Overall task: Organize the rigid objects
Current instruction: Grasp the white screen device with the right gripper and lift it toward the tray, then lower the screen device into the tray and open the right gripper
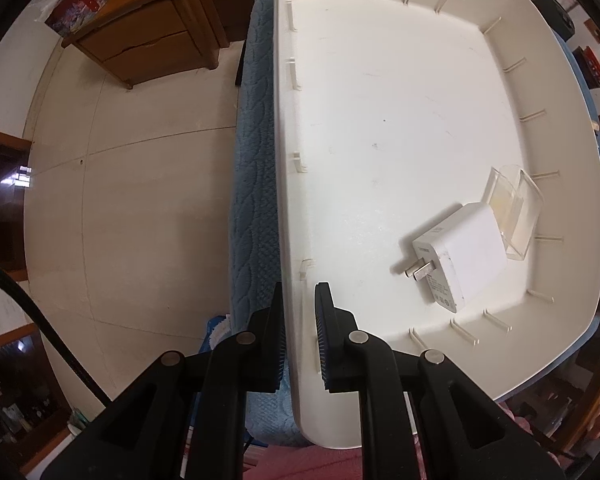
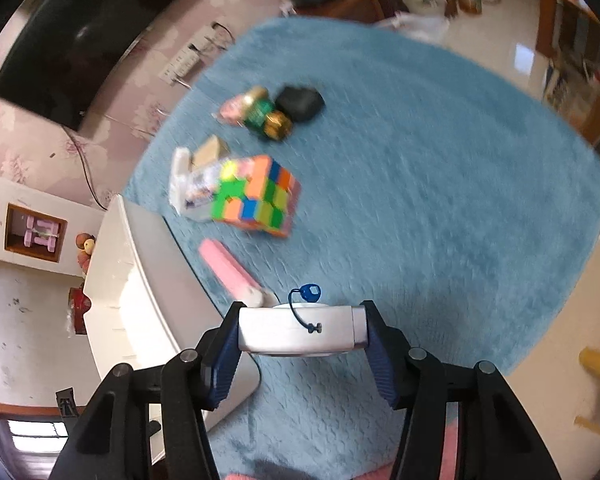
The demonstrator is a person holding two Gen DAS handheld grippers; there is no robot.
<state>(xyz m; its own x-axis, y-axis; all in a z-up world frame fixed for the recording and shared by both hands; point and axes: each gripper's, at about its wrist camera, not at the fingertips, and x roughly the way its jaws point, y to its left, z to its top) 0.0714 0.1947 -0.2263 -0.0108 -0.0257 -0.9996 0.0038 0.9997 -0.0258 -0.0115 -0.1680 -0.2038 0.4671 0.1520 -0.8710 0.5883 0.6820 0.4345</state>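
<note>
You are working in a lived-in home, most likely a bedroom or sitting room. Far left in the left wrist view stands a wooden nightstand (image 1: 140, 44) with drawers on a pale tiled floor (image 1: 132, 200). In the right wrist view, the far wall wears pink floral wallpaper (image 2: 16, 136) behind a dark television (image 2: 80, 52), with a power strip (image 2: 180, 62) plugged in beside it. At left, a white shelf unit (image 2: 32, 236) has small wooden-framed cubbies. The table is covered by a fluffy blue blanket (image 2: 440, 200) carrying household odds and ends such as a puzzle cube (image 2: 260, 196). Wooden bookshelves (image 2: 576, 40) line the far right.
</note>
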